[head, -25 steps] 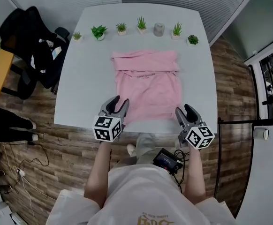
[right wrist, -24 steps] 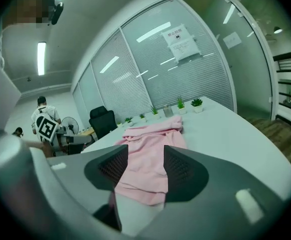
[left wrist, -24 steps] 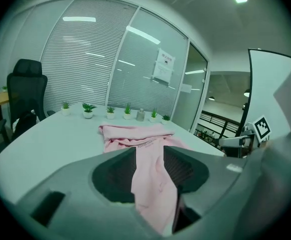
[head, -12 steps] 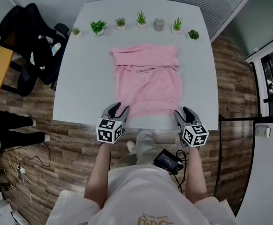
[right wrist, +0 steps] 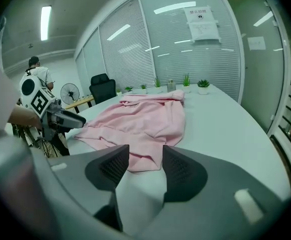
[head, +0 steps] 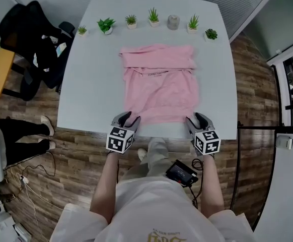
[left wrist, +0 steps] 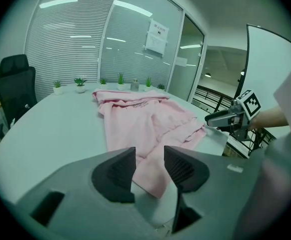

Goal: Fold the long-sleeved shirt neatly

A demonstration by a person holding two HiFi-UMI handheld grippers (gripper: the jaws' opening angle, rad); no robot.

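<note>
Long-sleeved shirt (head: 159, 87), pink, lies flat at the centre of the white bench (head: 93, 74) in the head view, with its sleeves tucked in and a doubled band of cloth across its far end. A thin line of print runs across the chest below that band. The near hem lies close to the lower edge of the bench, slightly rumpled, and its two corners face the tools. The left tool (head: 128, 120) sits at the lower left corner of the hem and the right tool (head: 197, 120) at the lower right corner, each held at the end of a bare forearm. In the left gripper view the left tool (left wrist: 149, 156) has its jaws apart; the hem corner shows in the gap beyond them, and the pads do not press on it. In the right gripper view the right tool (right wrist: 145, 156) likewise stands with jaws apart, the hem edge lying in the gap ahead, not clamped. Whether either tool touches the cloth cannot be told. Along the top edge of the bench stands a row of small potted plants (head: 131, 20) with a grey pot (head: 173, 21) among them, well apart from the shirt. A black office chair (head: 33, 39) stands off the bench at the upper left of the frame. A black device (head: 181, 172) hangs at the person's waist, lower centre. The floor is wood plank.
</note>
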